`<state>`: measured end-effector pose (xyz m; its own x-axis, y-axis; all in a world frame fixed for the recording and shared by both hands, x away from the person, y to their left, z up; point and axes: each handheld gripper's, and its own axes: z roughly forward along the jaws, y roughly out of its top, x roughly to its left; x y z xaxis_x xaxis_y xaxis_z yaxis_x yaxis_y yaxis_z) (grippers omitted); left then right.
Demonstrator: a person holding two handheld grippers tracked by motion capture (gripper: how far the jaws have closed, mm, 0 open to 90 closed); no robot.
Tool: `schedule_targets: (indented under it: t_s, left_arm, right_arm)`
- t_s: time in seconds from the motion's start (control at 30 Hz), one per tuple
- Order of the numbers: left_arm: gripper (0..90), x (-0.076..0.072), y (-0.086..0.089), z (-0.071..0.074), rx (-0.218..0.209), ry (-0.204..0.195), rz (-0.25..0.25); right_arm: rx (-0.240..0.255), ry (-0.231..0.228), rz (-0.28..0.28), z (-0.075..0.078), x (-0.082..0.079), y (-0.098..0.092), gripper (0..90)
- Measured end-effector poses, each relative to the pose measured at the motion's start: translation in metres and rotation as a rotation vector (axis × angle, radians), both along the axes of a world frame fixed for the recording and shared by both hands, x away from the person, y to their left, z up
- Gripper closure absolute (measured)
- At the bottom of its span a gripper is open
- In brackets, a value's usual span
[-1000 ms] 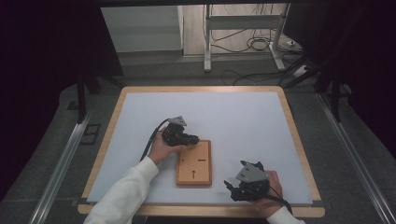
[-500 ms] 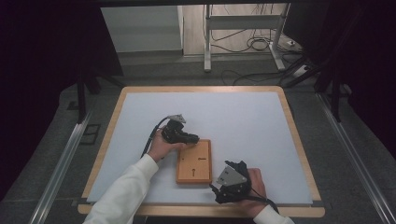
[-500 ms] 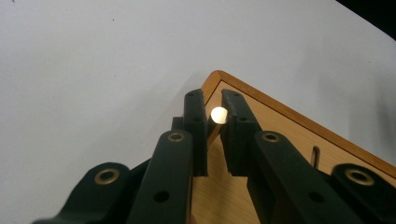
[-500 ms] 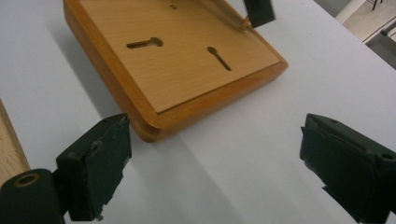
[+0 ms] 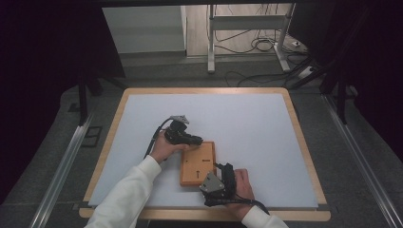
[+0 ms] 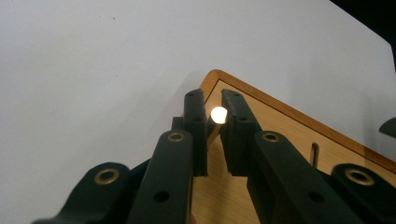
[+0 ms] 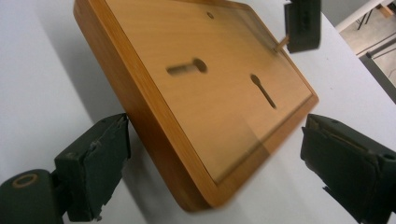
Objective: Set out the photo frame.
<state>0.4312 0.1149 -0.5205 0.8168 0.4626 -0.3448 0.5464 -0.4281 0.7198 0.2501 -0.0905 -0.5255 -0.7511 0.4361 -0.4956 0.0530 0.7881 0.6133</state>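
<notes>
A flat wooden board [image 5: 197, 164] with keyhole-shaped slots [image 7: 187, 67] lies on the white mat near the front. My left gripper [image 5: 198, 140] sits at the board's far left corner, shut on a small wooden peg [image 6: 218, 114] whose pale end shows between its jaws [image 6: 213, 95]. The right gripper view picks up that same peg [image 7: 281, 43] under the other gripper's jaw. My right gripper [image 5: 221, 169] is at the board's near right corner. It is open, and its jaws [image 7: 215, 126] stand wide on either side of the board's corner [image 7: 205, 196].
The white mat [image 5: 256, 123] covers a table with a wooden rim [image 5: 304, 142]. Open mat lies behind and to the right of the board. Beyond the table are a metal stand [image 5: 211, 42] and floor cables [image 5: 261, 45]. Rails [image 5: 62, 166] run along both sides.
My right gripper has slid left along the front of the table to the board's near right corner. The left gripper and the board have stayed put.
</notes>
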Motion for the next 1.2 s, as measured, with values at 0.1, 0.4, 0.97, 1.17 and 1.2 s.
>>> schedule_targets:
  t_s: [0.1, 0.4, 0.97, 1.17, 1.2]
  left_arm:
    - [81.9, 0.001, 0.0, 0.0, -0.002, -0.002, 0.003]
    - [83.3, -0.001, -0.002, 0.001, 0.021, -0.024, 0.022]
    - [83.6, -0.002, -0.003, 0.001, 0.027, -0.049, 0.049]
    - [82.5, -0.001, -0.004, 0.001, 0.038, -0.06, 0.059]
    - [82.1, -0.001, -0.004, 0.001, 0.04, -0.062, 0.06]
  right_arm:
    - [-0.041, -0.056, -0.001, -0.003, 0.0, 0.005, 10.4]
    - [-0.023, -0.074, -0.002, 0.001, 0.001, 0.005, 13.1]
    - [0.009, -0.098, 0.022, 0.017, 0.004, 0.0, 30.6]
    - [0.022, -0.078, 0.039, 0.023, 0.009, -0.002, 38.4]
    - [0.026, -0.076, 0.042, 0.024, 0.009, -0.002, 39.3]
